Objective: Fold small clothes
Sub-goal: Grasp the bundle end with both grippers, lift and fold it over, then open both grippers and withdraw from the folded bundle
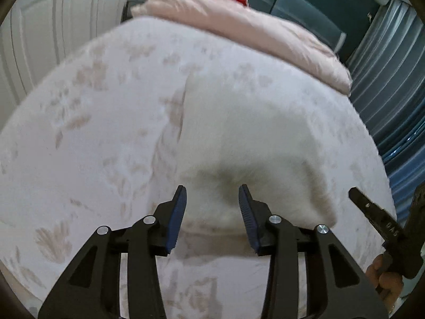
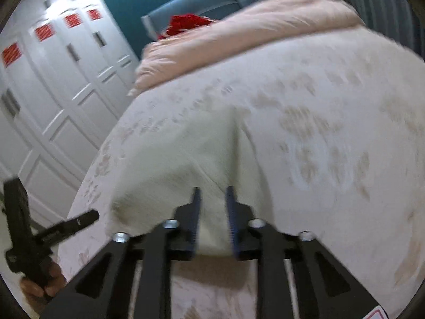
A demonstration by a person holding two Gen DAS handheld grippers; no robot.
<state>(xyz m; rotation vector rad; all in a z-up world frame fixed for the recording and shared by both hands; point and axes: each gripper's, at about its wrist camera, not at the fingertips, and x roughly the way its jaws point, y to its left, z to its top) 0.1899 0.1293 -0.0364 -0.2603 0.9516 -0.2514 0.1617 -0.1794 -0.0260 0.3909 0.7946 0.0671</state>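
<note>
White cloth [image 2: 186, 159] on bed, right hand-held gripper [image 2: 212, 194] clamped on its near edge, left hand-held gripper [image 1: 212, 194] apart over it

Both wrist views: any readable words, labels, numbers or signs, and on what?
"DAS", uncertain: white letters on black finger of the right gripper.
Red-and-white stickers on white wardrobe doors: too blurred to read.
Red-edged label at right gripper's base: cut off, unreadable.
</note>
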